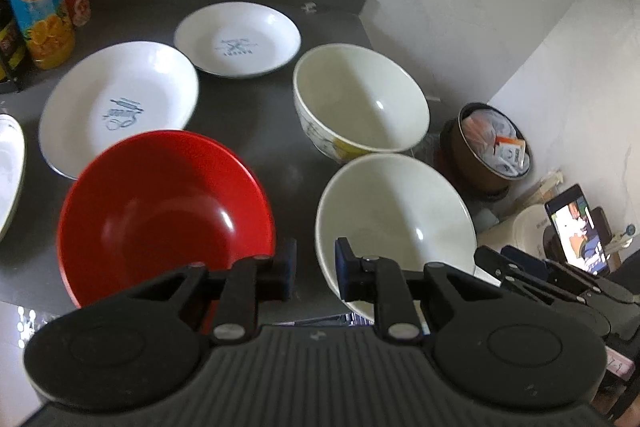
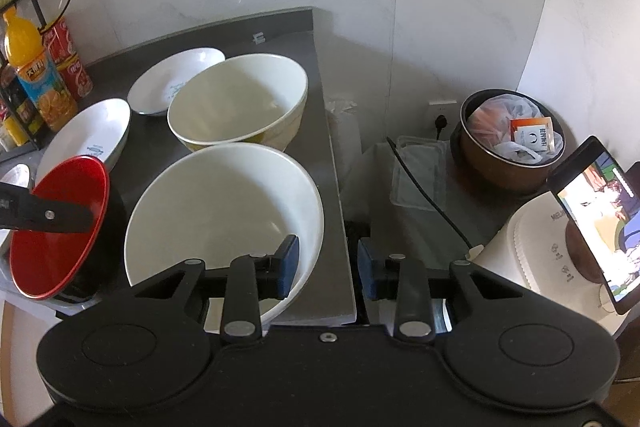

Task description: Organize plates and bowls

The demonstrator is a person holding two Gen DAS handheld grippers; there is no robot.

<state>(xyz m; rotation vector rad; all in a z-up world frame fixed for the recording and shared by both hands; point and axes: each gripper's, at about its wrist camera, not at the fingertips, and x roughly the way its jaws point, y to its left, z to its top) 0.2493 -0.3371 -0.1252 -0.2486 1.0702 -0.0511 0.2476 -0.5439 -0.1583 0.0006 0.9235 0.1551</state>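
Both empty: left hand-held gripper [image 1: 316,269] narrow; right hand-held gripper [image 2: 328,269] wide, straddling near white bowl [image 2: 224,211] rim at counter [image 2: 320,279] front edge; next: close, lift.

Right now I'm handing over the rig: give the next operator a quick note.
Left gripper: open, empty, between the red bowl and the near white bowl.
Right gripper: open, empty, straddling the near white bowl's right rim.
Far white bowl sits behind it; two plates lie apart on the counter.
Done: nothing stacked.
Left: nest the bowls, stack the plates.
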